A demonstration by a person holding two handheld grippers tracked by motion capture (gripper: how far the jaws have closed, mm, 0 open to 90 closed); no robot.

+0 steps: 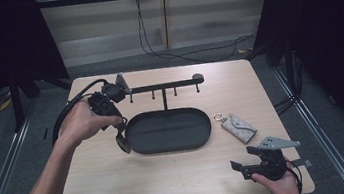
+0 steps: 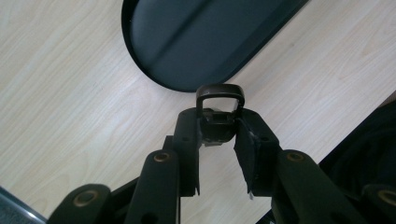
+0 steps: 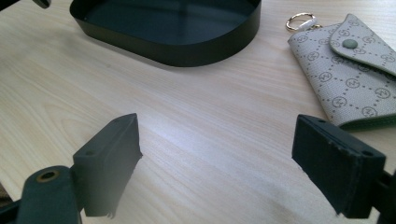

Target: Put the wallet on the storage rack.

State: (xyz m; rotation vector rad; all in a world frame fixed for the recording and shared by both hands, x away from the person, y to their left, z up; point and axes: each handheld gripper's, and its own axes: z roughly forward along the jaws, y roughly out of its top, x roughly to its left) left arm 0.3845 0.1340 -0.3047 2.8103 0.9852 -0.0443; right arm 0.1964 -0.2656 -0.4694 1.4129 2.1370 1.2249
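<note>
A pale wooden worktop (image 1: 121,184) carries a black oval metal tray (image 1: 168,130) at frame centre, with a grey patterned fabric key pouch (image 1: 238,127) right of it. At the tray's left end, the left tongs (image 2: 218,133) are clamped on a small dark key fob with a square loop (image 2: 219,105); the right tongs (image 3: 217,163), lower right, stand wide apart, holding nothing.

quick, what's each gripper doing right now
Left gripper: closed on a small dark object with a loop, beside the black tray.
Right gripper: open, empty, above the table.
</note>
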